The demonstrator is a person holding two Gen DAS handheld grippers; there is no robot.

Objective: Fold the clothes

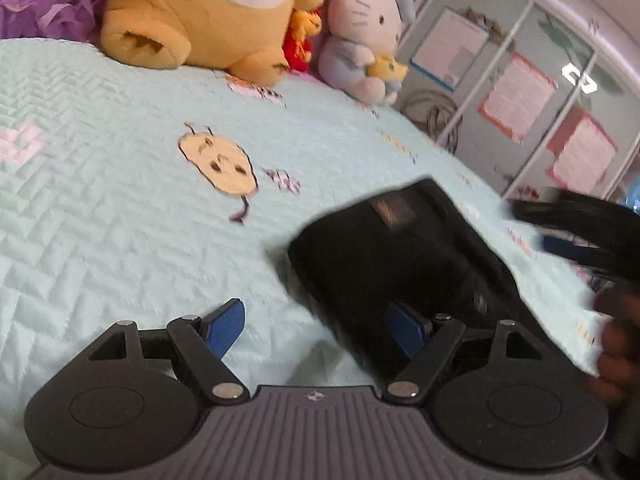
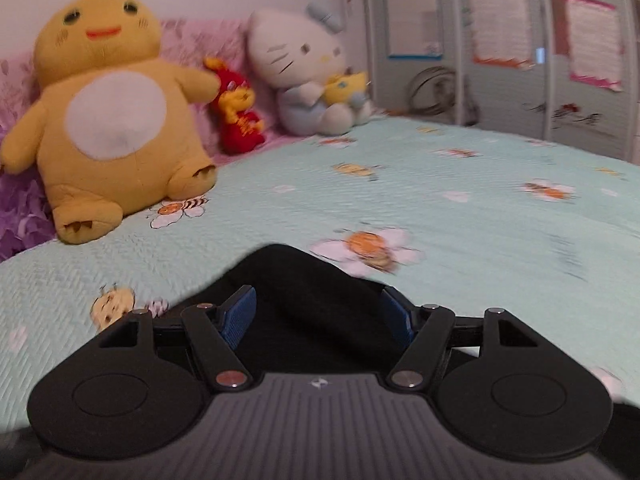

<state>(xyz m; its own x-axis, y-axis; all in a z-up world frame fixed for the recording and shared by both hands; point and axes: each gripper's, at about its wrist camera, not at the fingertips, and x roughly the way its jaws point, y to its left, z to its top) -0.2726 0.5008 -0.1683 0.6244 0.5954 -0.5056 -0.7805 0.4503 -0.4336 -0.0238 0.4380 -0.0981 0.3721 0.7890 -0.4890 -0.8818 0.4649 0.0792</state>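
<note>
A black folded garment lies on the pale green quilted bedspread. My left gripper is open, with its blue pads wide apart; its right pad is at the garment's near edge and its left pad is over bare quilt. The other gripper shows blurred at the right edge of the left wrist view. In the right wrist view the garment lies between and just beyond the open fingers of my right gripper. Nothing is held.
A large yellow plush, a small red plush and a white cat plush sit at the head of the bed by purple and pink pillows. A cabinet with papers stands beyond the bed.
</note>
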